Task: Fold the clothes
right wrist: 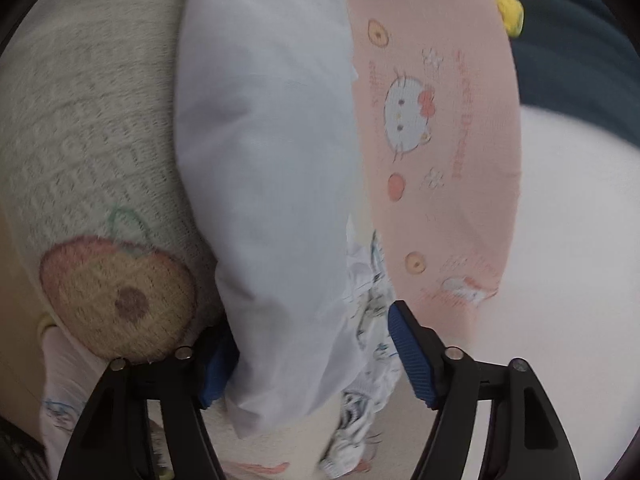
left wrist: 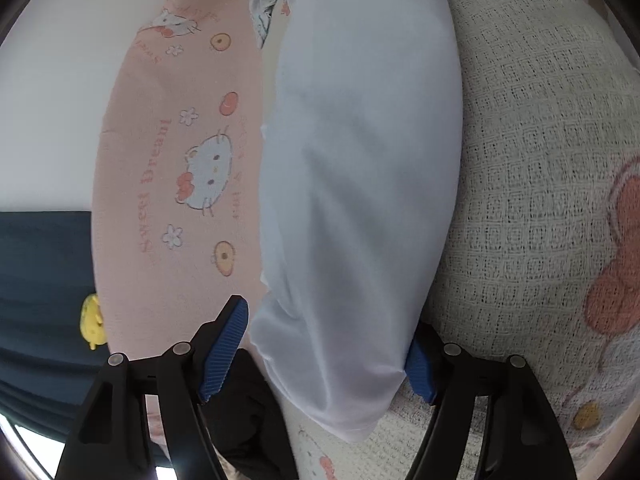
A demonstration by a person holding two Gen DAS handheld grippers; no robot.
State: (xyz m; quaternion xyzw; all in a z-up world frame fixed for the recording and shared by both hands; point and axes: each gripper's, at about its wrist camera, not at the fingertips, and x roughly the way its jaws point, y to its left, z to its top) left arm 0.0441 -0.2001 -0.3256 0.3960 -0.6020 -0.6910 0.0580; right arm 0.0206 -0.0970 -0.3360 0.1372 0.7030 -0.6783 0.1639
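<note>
- In the left wrist view, the folded garment (left wrist: 360, 168) is lying between the printed cloth (left wrist: 176, 184) on its left and the waffle-knit cloth (left wrist: 532, 184) on its right.
- In the right wrist view, the order is mirrored.
- One end of the garment is sitting between the fingers of the left hand-held gripper (left wrist: 328, 360), the other end between those of the right hand-held gripper (right wrist: 316, 364).
- A crumpled patterned cloth (right wrist: 368, 300) is lying just beside the garment.

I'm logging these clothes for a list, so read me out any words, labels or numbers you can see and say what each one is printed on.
"Sweet Dream": red lettering on the pink cat-print cloth, running sideways beside the cat face.
Fainter pink lettering on the same cloth: too faint to read.
In the right wrist view the red lettering is blurred and cannot be read.
White garment and cream waffle-weave cloth: no text visible.
</note>
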